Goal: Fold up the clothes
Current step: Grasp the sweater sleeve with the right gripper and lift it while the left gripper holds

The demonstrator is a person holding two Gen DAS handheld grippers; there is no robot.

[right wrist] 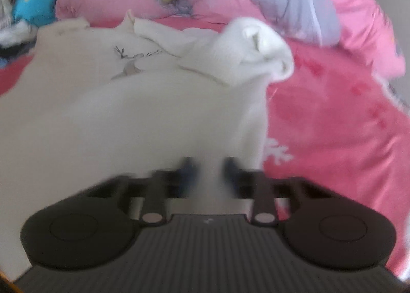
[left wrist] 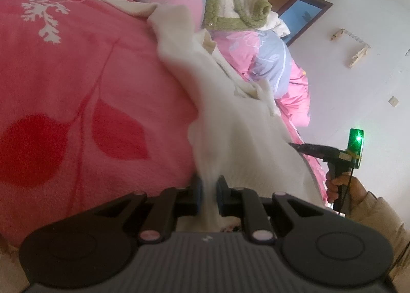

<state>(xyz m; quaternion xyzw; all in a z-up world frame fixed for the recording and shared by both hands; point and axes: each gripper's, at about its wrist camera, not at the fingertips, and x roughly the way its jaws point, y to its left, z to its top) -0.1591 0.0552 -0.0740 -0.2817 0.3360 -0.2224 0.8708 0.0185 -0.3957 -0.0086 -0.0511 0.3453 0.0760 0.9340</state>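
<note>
A white sweater lies spread on a pink blanket. My left gripper is shut on a bunched edge of it, and the cloth runs taut away from the pads. In the right wrist view, which is blurred, the sweater shows a small deer print and a rolled sleeve cuff. White cloth fills the narrow gap of my right gripper, which looks shut on it. In the left wrist view the right gripper, held by a hand, meets the sweater's right edge.
A pink and grey quilt is heaped behind the sweater, with a green fleece garment on top. A blue cushion lies far left. A framed picture leans on the white wall beyond the bed's edge.
</note>
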